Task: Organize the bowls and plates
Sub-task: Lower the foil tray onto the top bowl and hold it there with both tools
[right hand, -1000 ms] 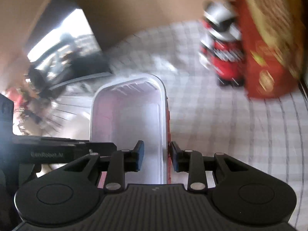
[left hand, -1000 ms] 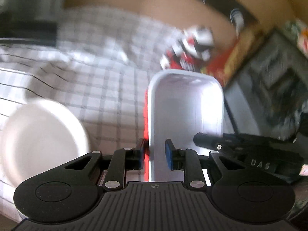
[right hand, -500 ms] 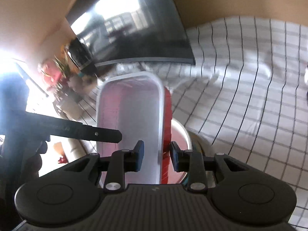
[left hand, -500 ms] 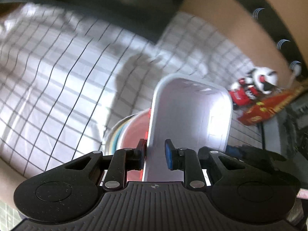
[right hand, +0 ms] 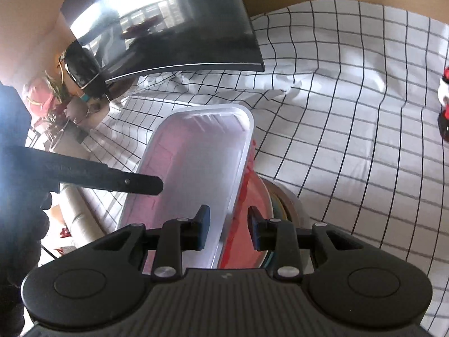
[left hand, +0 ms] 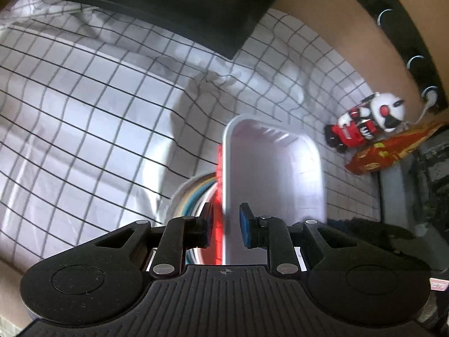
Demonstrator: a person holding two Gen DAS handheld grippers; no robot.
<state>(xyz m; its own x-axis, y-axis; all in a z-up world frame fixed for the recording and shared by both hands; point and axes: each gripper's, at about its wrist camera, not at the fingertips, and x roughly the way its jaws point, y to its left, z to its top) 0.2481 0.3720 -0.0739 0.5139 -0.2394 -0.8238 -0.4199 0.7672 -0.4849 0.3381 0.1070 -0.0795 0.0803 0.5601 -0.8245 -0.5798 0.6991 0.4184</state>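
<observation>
On the left in the left wrist view, the checked tablecloth (left hand: 84, 118) covers the table, white with thin dark lines and some wrinkles. At its far edge lies a dark flat slab (left hand: 179, 2) with a shiny surface. Nearer to the camera, a stack of bowls (left hand: 190, 196) with coloured rims stands on the cloth. The white rectangular tray (left hand: 275, 174), with a red part along its side, is held just above this stack; I cannot tell if it touches the bowls.

The left gripper (left hand: 224, 226) has the left long rim of the tray between its fingers. Its jaws stand narrow and hold this rim together with the red edge. To the right of the tray, near the far right corner of the cloth, a red and white toy robot (left hand: 364, 123) stands beside a red snack packet (left hand: 390, 151).

In the right wrist view, the left gripper's finger (right hand: 106, 177) reaches over the opposite rim of the tray (right hand: 196, 168). The right gripper (right hand: 228, 231) is closed on the right long rim, and the red part shows just beside this rim. Under it, the stack of bowls (right hand: 283, 199) shows to the right, resting on the cloth (right hand: 350, 112). The dark slab (right hand: 179, 28) lies at the far edge and reflects a bright window.
</observation>
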